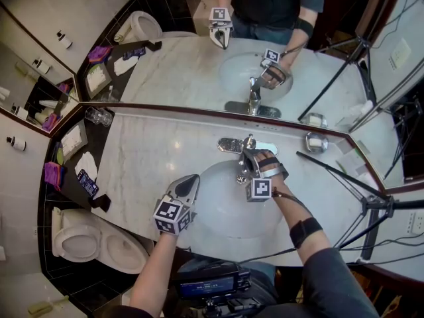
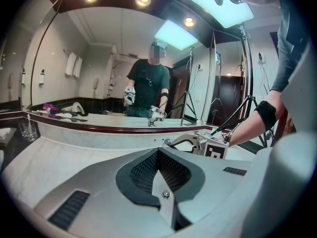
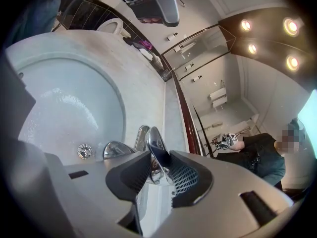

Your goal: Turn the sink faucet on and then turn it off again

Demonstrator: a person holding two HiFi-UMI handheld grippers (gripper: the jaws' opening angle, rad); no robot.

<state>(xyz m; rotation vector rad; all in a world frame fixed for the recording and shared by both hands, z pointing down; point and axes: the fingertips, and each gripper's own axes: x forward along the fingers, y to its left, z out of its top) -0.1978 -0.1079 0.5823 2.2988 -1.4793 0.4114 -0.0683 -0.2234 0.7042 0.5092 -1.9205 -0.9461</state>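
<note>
Right gripper (image 3: 158, 165) fills the foreground of its own view. Its pads are closed onto the faucet lever (image 3: 154, 143), and as far as can be judged the chrome blade sits between them with one pad on each flat face.

Lever's long axis runs up and away out of the jaws, leaning slightly left in that view. Spout (image 3: 116, 150) sits just left of it, above the sink basin (image 3: 59, 98). The gripper sits rolled, with the basin to one side and the mirror edge to the other.

Head view agrees: right gripper (image 1: 250, 161) reaches across the basin (image 1: 218, 227) to the faucet (image 1: 248, 144) at the back rim, just below the mirror (image 1: 192, 71). No stream of water can be made out, so whether the tap is on or off is unclear.

Left gripper (image 1: 192, 179) hangs by the basin's left rim, well apart from the faucet. Its own view shows the jaws together with nothing between them.

Judgement: the move belongs to the right hand. With the faces pinched rather than the edges, the wrist must carry the lever along its swing.
</note>
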